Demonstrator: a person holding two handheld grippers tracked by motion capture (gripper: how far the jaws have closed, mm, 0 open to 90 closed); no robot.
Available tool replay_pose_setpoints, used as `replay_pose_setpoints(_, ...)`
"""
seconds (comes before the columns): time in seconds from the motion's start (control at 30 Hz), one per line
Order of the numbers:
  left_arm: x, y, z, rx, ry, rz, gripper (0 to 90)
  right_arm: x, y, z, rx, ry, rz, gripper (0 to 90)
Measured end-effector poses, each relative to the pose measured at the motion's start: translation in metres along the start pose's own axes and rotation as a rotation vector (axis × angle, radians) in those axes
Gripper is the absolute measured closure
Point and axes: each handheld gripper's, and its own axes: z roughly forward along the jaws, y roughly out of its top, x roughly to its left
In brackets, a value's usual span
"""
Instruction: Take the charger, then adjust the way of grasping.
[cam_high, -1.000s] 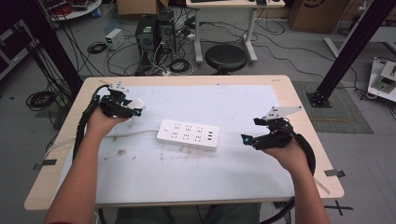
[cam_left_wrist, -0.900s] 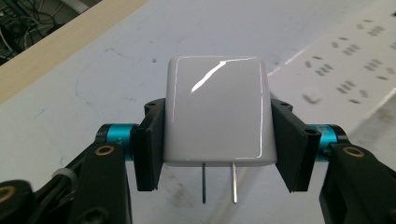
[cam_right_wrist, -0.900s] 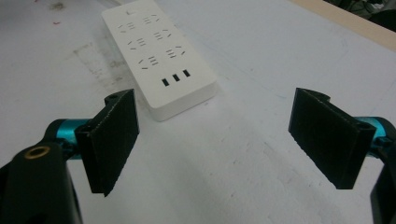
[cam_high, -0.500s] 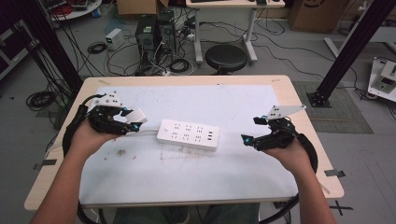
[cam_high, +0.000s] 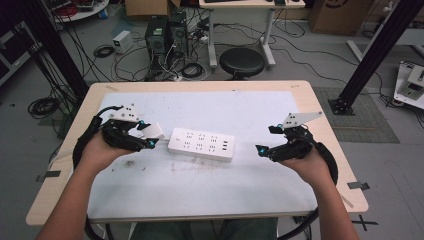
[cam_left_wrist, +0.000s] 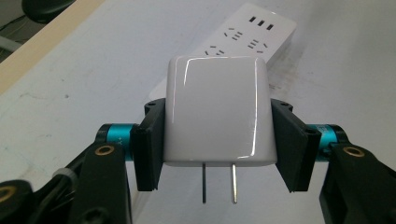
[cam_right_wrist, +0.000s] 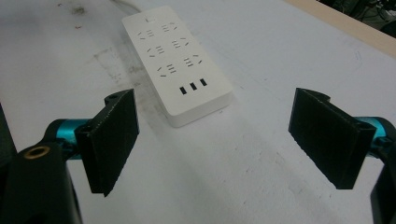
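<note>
Left gripper: fingers clamped on a glossy white charger, rounded block, two flat metal prongs out, held just left of the strip. Strip lies mid-worktop, matte white, slotted. Likely step: plugging in; next needs prongs turned down onto a socket. Right gripper: fingers wide apart, empty, right of strip.

A glossy white plug adapter with two metal prongs is held clamped at its sides in the left claw, just beside the near end of a white power strip lying flat on the bench.
</note>
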Motion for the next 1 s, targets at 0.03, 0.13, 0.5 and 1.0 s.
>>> replay_pose_setpoints(0.03, -0.002, 0.001, 0.001, -0.001, -0.004, 0.009, 42.5, 0.0, 0.001, -0.001, -0.002, -0.002, -0.002, 16.5)
replay_pose_setpoints(0.13, -0.009, 0.005, 0.005, -0.008, -0.034, 0.043, 42.5, 0.003, 0.003, -0.003, -0.002, -0.002, -0.01, 16.5)
replay_pose_setpoints(0.5, -0.045, 0.016, 0.028, -0.036, -0.136, 0.149, 42.5, 0.033, 0.014, 0.021, 0.014, 0.072, -0.032, 16.6)
replay_pose_setpoints(1.0, -0.101, 0.018, 0.064, -0.151, -0.126, 0.335, 42.6, 0.066, 0.017, 0.059, 0.006, 0.299, 0.116, 16.6)
